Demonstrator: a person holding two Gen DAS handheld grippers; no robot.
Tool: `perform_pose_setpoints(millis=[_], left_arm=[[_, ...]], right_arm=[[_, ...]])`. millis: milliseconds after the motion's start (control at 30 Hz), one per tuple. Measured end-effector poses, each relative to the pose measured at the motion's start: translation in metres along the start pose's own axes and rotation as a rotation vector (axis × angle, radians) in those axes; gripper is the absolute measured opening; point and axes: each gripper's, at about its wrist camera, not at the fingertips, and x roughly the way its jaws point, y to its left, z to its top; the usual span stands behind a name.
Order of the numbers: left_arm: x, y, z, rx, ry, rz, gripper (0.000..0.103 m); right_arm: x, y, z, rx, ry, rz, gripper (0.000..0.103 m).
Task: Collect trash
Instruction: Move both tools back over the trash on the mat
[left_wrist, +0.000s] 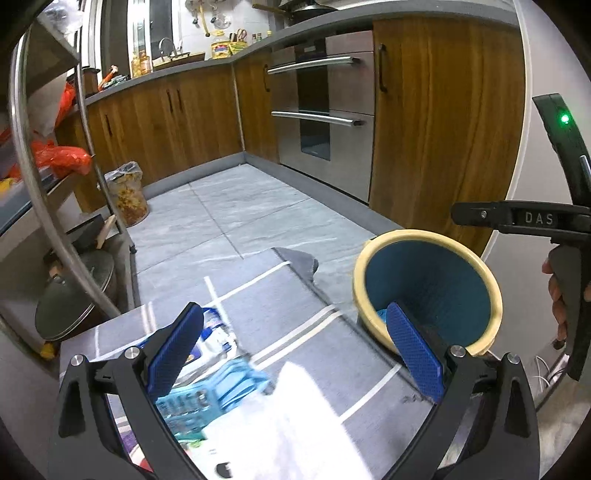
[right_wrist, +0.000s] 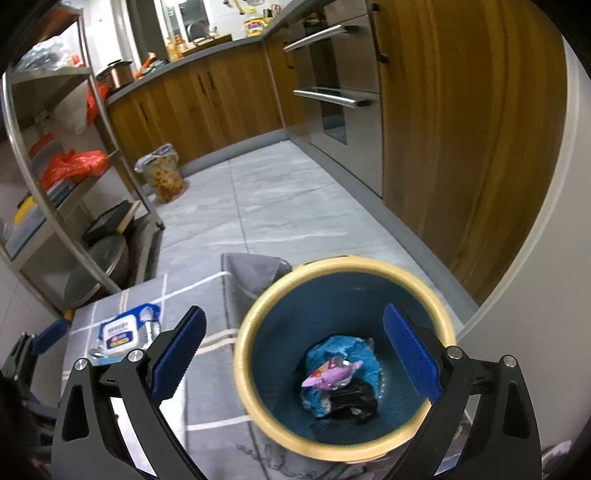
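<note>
A grey grid-striped mat (right_wrist: 207, 373) carries a round blue bin (right_wrist: 343, 354) with cream rim, holding crumpled blue and pink wrappers (right_wrist: 338, 373). A glossy wipes packet (right_wrist: 123, 332) lies left. Both the left gripper (left_wrist: 295, 354) and right gripper (right_wrist: 295, 354) gape, released, textured pads (right_wrist: 412, 354) bare.

Wooden cabinets (left_wrist: 184, 122) line grey tiled floor (left_wrist: 236, 210); steel oven (left_wrist: 325, 122); metal shelving (left_wrist: 44, 147) left.

A blue bin (right_wrist: 343, 354) with a cream rim stands upright just right of the grey desk (right_wrist: 207, 398), holding crumpled blue, pink and black wrappers (right_wrist: 338, 380). A wet-wipes pack (right_wrist: 123, 332) lies flat on the desk's left.
</note>
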Motion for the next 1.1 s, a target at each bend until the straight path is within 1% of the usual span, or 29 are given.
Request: perform_pose_setpoints(millis=[133, 300, 367, 500, 567, 700, 833, 933, 1033, 1100], left_arm=[[-0.014, 0.025, -0.006, -0.057, 0.004, -0.01, 0.098], [-0.035, 0.063, -0.013, -0.123, -0.005, 0.061, 0.098], [-0.045, 0.08, -0.016, -0.163, -0.015, 0.1, 0.098], [-0.063, 0.115, -0.028, -0.231, -0.023, 0.177, 0.098], [-0.072, 0.128, -0.037, -0.258, -0.013, 0.206, 0.098], [-0.089, 0.143, -0.054, -0.276, 0.013, 0.262, 0.098], [-0.105, 0.149, -0.073, -0.281, 0.03, 0.29, 0.098], [-0.11, 0.155, -0.087, -0.269, 0.057, 0.322, 0.098], [-0.113, 0.166, -0.101, -0.305, 0.078, 0.338, 0.098], [-0.113, 0.172, -0.109, -0.331, 0.09, 0.338, 0.098]], right_arm=[[-0.001, 0.018, -0.001, -0.02, 0.0, 0.016, 0.096], [0.002, 0.044, -0.003, -0.045, 0.012, 0.041, 0.096], [0.004, 0.054, -0.005, -0.051, 0.022, 0.053, 0.096], [0.009, 0.079, -0.012, -0.089, 0.042, 0.082, 0.096], [0.012, 0.093, -0.018, -0.12, 0.058, 0.092, 0.096], [0.02, 0.118, -0.031, -0.165, 0.099, 0.118, 0.096], [0.031, 0.139, -0.047, -0.221, 0.159, 0.127, 0.096], [0.036, 0.145, -0.053, -0.215, 0.191, 0.134, 0.096], [0.04, 0.153, -0.058, -0.176, 0.232, 0.158, 0.096], [0.04, 0.159, -0.063, -0.178, 0.241, 0.167, 0.096]])
